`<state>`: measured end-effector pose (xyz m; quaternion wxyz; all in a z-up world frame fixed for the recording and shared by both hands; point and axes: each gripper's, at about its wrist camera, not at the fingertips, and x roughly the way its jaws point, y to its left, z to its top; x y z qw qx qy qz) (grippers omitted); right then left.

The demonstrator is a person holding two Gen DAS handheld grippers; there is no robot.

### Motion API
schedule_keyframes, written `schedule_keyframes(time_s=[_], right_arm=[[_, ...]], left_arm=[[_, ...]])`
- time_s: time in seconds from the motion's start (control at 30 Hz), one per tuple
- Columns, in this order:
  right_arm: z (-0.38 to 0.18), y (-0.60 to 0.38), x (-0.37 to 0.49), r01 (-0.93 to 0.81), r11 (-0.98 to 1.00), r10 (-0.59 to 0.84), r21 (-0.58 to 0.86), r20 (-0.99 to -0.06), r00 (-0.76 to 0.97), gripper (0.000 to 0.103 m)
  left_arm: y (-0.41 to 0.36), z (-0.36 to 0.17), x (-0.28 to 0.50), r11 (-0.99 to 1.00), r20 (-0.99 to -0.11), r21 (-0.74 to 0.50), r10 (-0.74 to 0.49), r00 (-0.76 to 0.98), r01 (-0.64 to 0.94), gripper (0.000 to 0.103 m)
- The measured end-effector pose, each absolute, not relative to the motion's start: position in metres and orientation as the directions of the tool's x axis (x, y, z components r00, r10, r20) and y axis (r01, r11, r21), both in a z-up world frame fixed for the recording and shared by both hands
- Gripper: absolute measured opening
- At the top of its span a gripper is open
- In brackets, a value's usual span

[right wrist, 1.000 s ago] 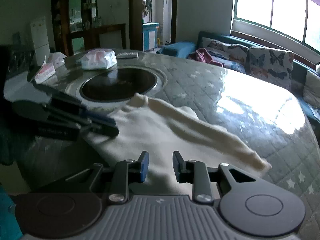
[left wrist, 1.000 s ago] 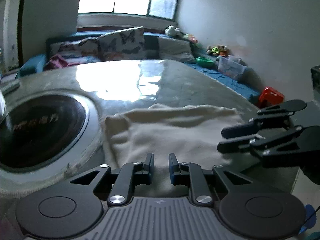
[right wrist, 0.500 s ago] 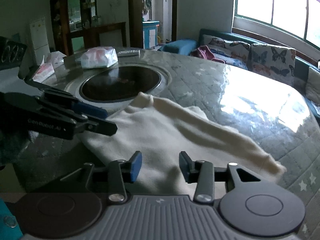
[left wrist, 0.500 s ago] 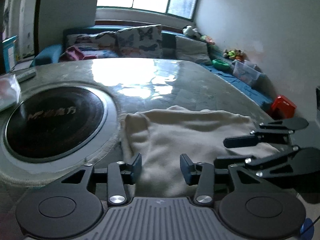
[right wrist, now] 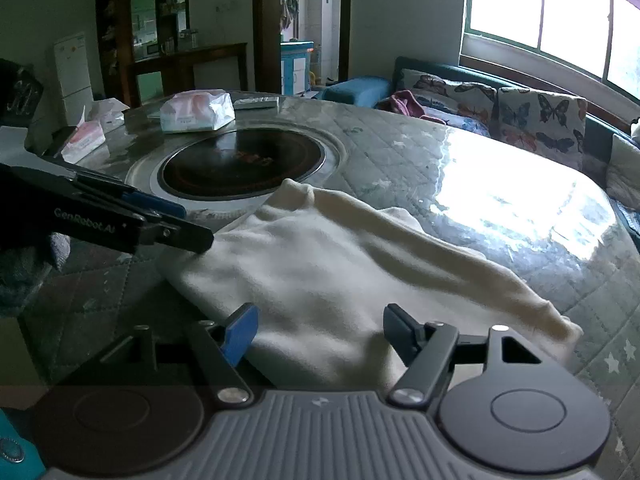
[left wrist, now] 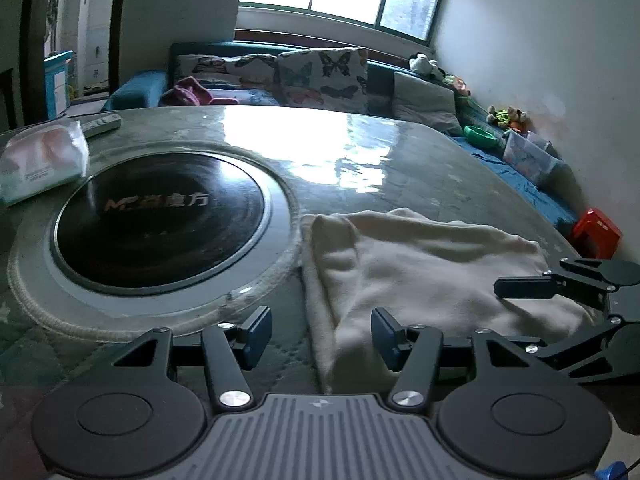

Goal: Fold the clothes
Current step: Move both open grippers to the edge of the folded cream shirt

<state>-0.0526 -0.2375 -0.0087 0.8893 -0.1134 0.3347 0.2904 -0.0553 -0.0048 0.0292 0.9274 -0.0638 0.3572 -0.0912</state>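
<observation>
One cream, soft knitted garment (left wrist: 424,276) lies folded on the round, grey quilted table with a glossy cover (right wrist: 472,168), at the near edge, just beside the black circular cooktop with a pale metal ring (left wrist: 160,216) set in the table's middle. A rolled sleeve or hem (right wrist: 452,256) runs along the garment's far side.

Two grippers are in view. The left gripper (left wrist: 318,334) – black linkage, blue pads – hangs over the garment's left edge; its jaws are opening and stand moderately wide, cloth below the gap, neither pad pressing on it. The right gripper (right wrist: 318,334) sits over the garment's near right portion; its jaws are opening too, wider apart, with the cloth under them and not pinched. Each gripper shows in the other's camera – the left one's fingers reach to the garment's left corner.

On the table's far side there are two tissue packs: one white soft plastic pack (right wrist: 196,112) near the cooktop and one pink-and-white pack (right wrist: 84,140) further left. One grey remote control (right wrist: 256,102) lies beside the white pack. Behind, one dark blue sofa (left wrist: 140,92) holds two butterfly-print cushions (left wrist: 324,76).
</observation>
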Motion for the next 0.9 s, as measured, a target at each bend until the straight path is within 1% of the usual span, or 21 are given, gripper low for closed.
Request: schedule_keyframes(time_s=[0.03, 0.07, 0.1, 0.13, 0.37, 0.43, 0.47, 0.6, 0.73, 0.9], right_arm=[[-0.009, -0.237, -0.053, -0.593, 0.805, 0.440, -0.009, -0.661, 0.607, 0.071], [-0.008, -0.237, -0.054, -0.592, 0.806, 0.440, -0.010, -0.660, 0.610, 0.074], [-0.007, -0.237, -0.055, -0.591, 0.807, 0.441, -0.011, -0.654, 0.614, 0.080], [-0.006, -0.238, -0.056, -0.592, 0.806, 0.445, -0.012, -0.648, 0.618, 0.083], [-0.004, -0.235, -0.057, -0.593, 0.805, 0.452, -0.009, -0.639, 0.623, 0.093], [-0.004, -0.235, -0.057, -0.586, 0.810, 0.450, -0.006, -0.635, 0.628, 0.098], [-0.004, -0.235, -0.058, -0.582, 0.813, 0.447, -0.008, -0.632, 0.633, 0.103], [-0.001, -0.234, -0.061, -0.589, 0.807, 0.451, -0.026, -0.617, 0.645, 0.103], [0.000, -0.228, -0.062, -0.610, 0.792, 0.461, -0.032, -0.624, 0.631, 0.103], [0.001, -0.218, -0.066, -0.651, 0.758, 0.480, -0.052, -0.631, 0.610, 0.103]], left_arm=[[-0.003, 0.029, -0.056, 0.976, -0.653, -0.184, -0.211, 0.728, 0.118, 0.059], [-0.001, 0.028, -0.057, 0.976, -0.654, -0.186, -0.208, 0.728, 0.113, 0.059], [0.000, 0.028, -0.058, 0.976, -0.654, -0.188, -0.206, 0.728, 0.108, 0.059], [0.000, 0.028, -0.059, 0.976, -0.654, -0.190, -0.205, 0.728, 0.105, 0.059], [0.001, 0.027, -0.060, 0.977, -0.660, -0.192, -0.200, 0.724, 0.095, 0.063], [0.001, 0.027, -0.060, 0.977, -0.661, -0.193, -0.200, 0.723, 0.093, 0.064], [0.001, 0.027, -0.060, 0.977, -0.662, -0.192, -0.198, 0.723, 0.091, 0.066], [0.006, 0.028, -0.059, 0.976, -0.661, -0.203, -0.194, 0.725, 0.077, 0.069], [0.010, 0.028, -0.059, 0.975, -0.666, -0.214, -0.190, 0.721, 0.059, 0.072], [0.012, 0.027, -0.059, 0.976, -0.677, -0.215, -0.172, 0.715, 0.032, 0.084]])
